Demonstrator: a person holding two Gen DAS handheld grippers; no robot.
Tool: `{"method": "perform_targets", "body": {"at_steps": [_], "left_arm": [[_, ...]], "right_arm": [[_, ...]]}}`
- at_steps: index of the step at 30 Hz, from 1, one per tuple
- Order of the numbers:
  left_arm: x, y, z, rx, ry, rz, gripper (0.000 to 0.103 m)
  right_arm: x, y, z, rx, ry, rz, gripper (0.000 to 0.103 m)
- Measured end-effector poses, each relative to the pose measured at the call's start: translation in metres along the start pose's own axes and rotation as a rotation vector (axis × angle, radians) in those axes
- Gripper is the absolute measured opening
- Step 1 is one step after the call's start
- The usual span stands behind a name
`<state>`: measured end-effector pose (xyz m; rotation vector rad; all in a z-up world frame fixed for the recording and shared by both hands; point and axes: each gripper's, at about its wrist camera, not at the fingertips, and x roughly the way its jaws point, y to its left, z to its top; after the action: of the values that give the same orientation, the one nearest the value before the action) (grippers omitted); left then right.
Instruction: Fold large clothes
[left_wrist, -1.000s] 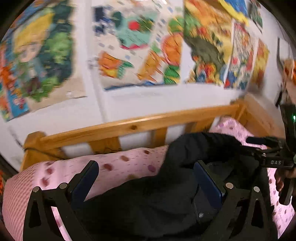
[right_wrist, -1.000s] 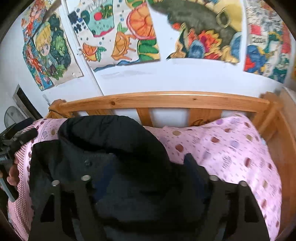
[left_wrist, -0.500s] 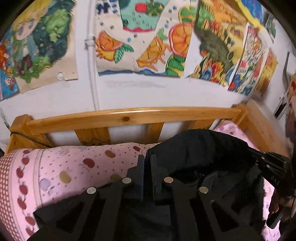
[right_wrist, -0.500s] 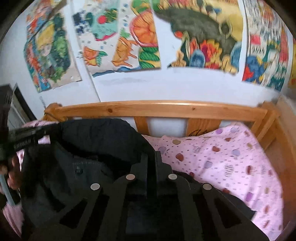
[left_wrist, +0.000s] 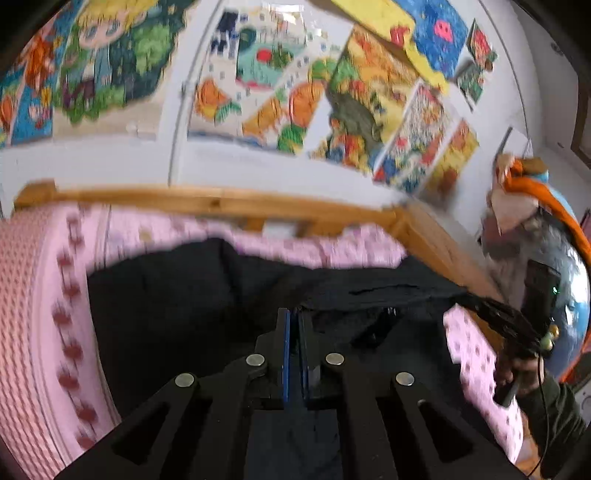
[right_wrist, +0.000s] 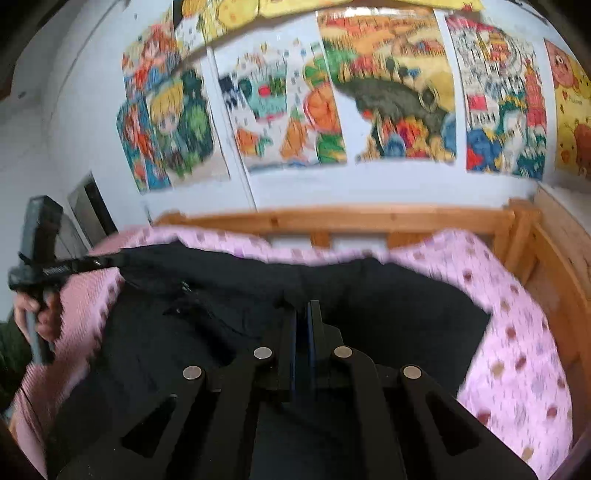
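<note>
A large black garment lies spread across the pink bed, its upper edge stretched taut between my two grippers. In the left wrist view my left gripper is shut, with black cloth pinched at its blue pads. The right gripper shows at the right, holding the same edge. In the right wrist view my right gripper is shut on the garment. There the left gripper clamps the far left corner, with a hand on its handle.
Pink spotted bedding surrounds the garment and curves over the mattress edge. A wooden bed rail runs along the back and down the right side. Colourful posters cover the wall. A shiny blue and orange object stands at the right.
Both grippers went from open to shut on the black cloth. They then moved apart sideways, and the bunched garment has been drawn out wider and flatter.
</note>
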<state>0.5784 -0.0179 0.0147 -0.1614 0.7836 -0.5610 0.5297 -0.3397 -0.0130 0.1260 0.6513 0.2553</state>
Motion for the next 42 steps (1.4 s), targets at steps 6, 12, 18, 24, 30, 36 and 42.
{"method": "perform_targets", "body": {"at_steps": [6,12,18,24,30,36,42], "left_arm": [[0.051,0.002,-0.048,0.039,0.135,0.104,0.005],[0.095,0.011,-0.058,0.045,0.175,0.19,0.005],[0.081,0.003,-0.05,0.068,0.13,0.202,0.007],[0.038,-0.001,-0.039,0.095,-0.046,0.19,0.033],[0.003,-0.023,-0.009,0.091,-0.301,0.124,0.073],[0.075,-0.036,0.031,0.149,-0.09,0.097,0.073],[0.144,-0.037,-0.031,0.408,0.158,0.153,0.072]], "right_arm": [[0.041,-0.007,-0.041,-0.056,0.116,-0.1,0.004],[0.085,-0.028,-0.066,0.017,0.183,-0.129,0.0],[0.045,-0.033,-0.048,0.064,0.081,-0.07,0.0],[0.011,-0.036,0.02,0.064,-0.078,-0.221,0.041],[0.069,-0.021,0.078,0.148,-0.038,0.013,0.06],[0.115,0.013,0.045,0.005,0.144,0.073,0.019],[0.126,0.018,-0.004,-0.204,0.325,-0.003,0.014]]}}
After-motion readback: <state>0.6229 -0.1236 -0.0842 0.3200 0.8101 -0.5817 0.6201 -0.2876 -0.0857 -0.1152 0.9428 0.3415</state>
